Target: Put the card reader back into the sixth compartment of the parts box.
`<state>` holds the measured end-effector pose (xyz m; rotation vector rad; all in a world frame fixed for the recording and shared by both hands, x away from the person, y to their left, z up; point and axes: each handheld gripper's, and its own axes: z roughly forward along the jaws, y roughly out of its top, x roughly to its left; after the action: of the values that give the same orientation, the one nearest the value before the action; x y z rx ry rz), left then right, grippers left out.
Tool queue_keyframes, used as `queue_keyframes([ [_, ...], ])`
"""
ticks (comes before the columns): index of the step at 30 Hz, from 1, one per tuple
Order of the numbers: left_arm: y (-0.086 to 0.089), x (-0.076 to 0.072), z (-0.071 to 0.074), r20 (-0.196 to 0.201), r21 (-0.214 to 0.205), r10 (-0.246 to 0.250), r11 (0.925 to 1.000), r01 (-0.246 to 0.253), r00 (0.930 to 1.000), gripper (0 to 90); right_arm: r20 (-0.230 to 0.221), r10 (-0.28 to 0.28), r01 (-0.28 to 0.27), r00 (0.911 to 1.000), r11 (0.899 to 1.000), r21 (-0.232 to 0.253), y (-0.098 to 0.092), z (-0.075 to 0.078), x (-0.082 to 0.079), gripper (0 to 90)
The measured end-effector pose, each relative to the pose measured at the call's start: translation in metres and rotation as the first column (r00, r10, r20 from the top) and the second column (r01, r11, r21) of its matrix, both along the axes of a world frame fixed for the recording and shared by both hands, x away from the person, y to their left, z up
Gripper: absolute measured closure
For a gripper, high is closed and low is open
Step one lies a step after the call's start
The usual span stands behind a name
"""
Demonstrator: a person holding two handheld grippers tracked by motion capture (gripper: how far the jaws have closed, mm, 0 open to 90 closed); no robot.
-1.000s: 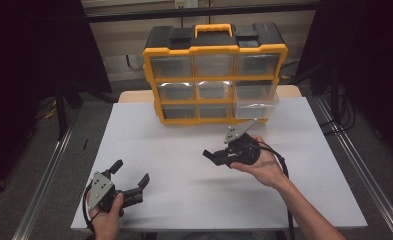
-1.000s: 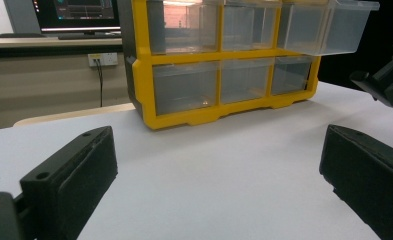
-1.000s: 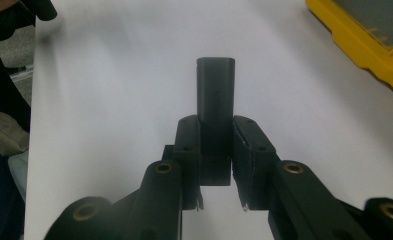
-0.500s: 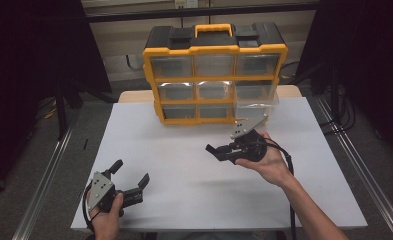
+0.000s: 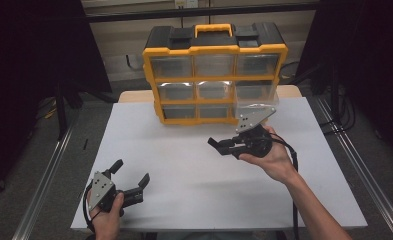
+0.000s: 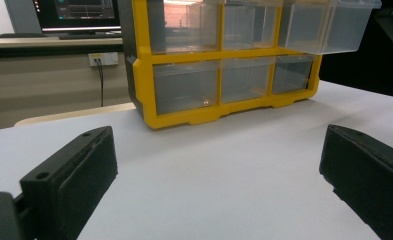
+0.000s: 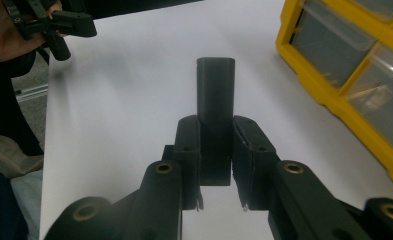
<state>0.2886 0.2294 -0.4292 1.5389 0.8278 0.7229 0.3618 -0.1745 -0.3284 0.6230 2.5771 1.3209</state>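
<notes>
My right gripper (image 5: 223,146) hovers above the white table (image 5: 184,200), in front of the organizer's right half. Its jaws point left and are shut on a short black bar (image 7: 215,90), which sticks out past the fingertips (image 7: 189,135). That bar shows as a dark stub (image 5: 214,142) in the high view. My left gripper (image 5: 130,181) rests near the table's front left corner. Its jaws stand wide apart with nothing between them (image 6: 216,150). The yellow and black drawer organizer (image 5: 214,75) stands at the table's back edge.
The organizer holds several clear drawers; one at the right of its middle row (image 5: 256,95) is pulled out toward me, and it looks empty (image 6: 334,25). Dark floor and metal rails (image 5: 44,185) flank the table. A monitor (image 6: 79,12) stands far behind.
My right hand has lifted a little with the black bar still in its jaws, drifting slightly toward the organizer. The left hand has stayed put.
</notes>
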Motion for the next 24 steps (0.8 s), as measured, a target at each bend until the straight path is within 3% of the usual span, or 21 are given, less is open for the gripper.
queue_keyframes([
  [3, 0.0, 0.0, 0.0, -0.004, -0.003, 0.004, 1.0, -0.004, 1.0, 2.1, 0.011, -0.009, 0.008, 0.9999, 1.0, 0.02, -0.005, 0.007, 0.001, 73.9],
  [16, 0.0, 0.0, 0.0, -0.001, -0.002, 0.004, 1.0, -0.004, 1.0, 2.5, 0.059, -0.049, 0.049, 0.997, 0.999, 0.003, -0.02, 0.033, 0.005, 73.9],
  [20, -0.002, -0.002, 0.002, 0.034, 0.036, -0.002, 0.9994, 0.001, 0.9994, 2.4, 0.061, -0.056, 0.056, 0.9966, 0.998, -0.001, -0.023, 0.04, 0.008, 73.9],
  [24, -0.002, -0.001, 0.001, 0.024, 0.031, -0.009, 0.9995, 0.008, 0.9997, 2.4, 0.066, -0.06, 0.061, 0.996, 0.998, -0.013, -0.024, 0.047, 0.011, 73.9],
])
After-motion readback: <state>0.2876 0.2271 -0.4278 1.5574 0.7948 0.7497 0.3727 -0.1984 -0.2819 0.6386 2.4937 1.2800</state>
